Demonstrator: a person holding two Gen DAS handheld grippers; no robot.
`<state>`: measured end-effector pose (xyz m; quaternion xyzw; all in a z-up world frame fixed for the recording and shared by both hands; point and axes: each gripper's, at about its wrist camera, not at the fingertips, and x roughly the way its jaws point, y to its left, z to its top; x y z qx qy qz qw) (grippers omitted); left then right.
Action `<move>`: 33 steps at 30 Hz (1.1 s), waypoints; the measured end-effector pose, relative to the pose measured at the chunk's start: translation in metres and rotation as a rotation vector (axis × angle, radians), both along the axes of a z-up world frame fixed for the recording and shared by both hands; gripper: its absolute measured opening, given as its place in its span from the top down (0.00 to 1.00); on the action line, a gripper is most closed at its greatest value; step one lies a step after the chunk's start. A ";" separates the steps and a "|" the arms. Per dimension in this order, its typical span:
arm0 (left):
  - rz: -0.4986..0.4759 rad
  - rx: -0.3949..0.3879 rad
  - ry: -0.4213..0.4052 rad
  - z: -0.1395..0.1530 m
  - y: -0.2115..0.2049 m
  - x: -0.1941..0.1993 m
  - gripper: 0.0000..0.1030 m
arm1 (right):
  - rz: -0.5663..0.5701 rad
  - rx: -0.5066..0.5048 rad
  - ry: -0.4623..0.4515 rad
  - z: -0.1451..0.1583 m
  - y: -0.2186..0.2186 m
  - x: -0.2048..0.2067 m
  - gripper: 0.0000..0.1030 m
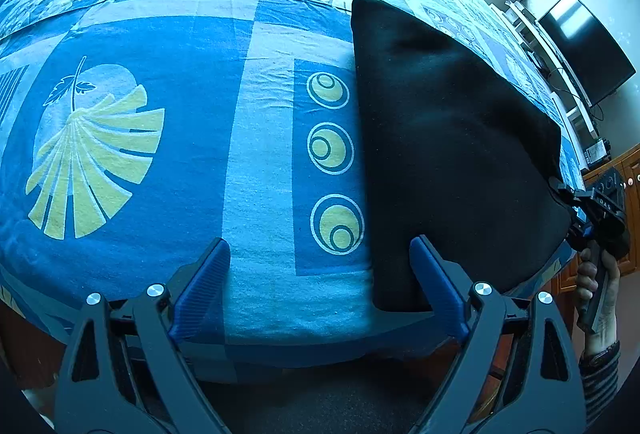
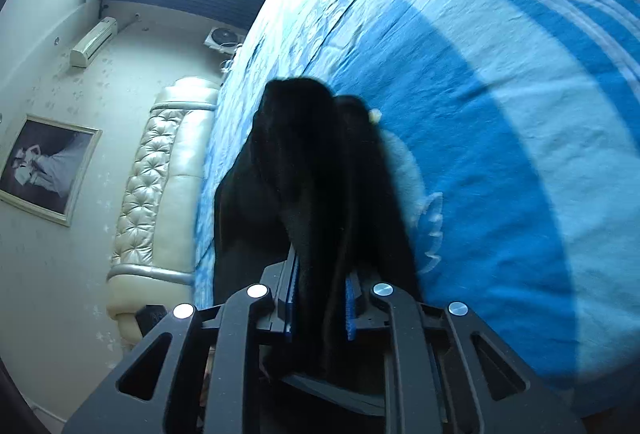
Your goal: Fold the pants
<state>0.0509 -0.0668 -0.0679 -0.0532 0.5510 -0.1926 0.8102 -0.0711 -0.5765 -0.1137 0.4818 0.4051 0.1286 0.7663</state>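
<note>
While the fold is under way, the items stand as follows.

Pants [image 1: 448,154]: black, matte, soft napped cloth that drapes heavily; lying as a long flat panel on the right part of the bed, one edge running straight alongside a row of printed rings, the near end at the bed's front edge. The right-hand corner is lifted off the sheet.

Right claw [image 2: 320,298]: blue ribbed pads nearly pressed together, pinching a bunched thickness of the pants, which hang over and beyond the fingers. Judged purpose: carrying that corner across to lay one half over the other.

Left claw [image 1: 320,282]: spread wide, holding nothing; its right finger [image 1: 436,286] overlaps the near end of the pants, contact unclear. Judged purpose: ready to pin or take that end.

Bed sheet [image 1: 180,46]: blue woven cotton, lightly creased, pale bands, yellow leaf and ring motifs.

Headboard [image 2: 160,174]: cream, tufted, glossy.
</note>
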 end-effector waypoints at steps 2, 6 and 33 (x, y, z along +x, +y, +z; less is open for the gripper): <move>-0.005 -0.002 -0.003 -0.001 0.001 0.001 0.11 | -0.020 -0.008 0.005 0.002 -0.007 -0.005 0.81; -0.002 0.005 -0.011 -0.001 0.006 0.002 0.11 | -0.082 -0.055 0.036 0.008 -0.016 -0.018 0.70; -0.098 -0.420 0.212 -0.028 -0.024 0.015 0.12 | -0.056 0.235 0.029 -0.014 -0.006 -0.039 0.19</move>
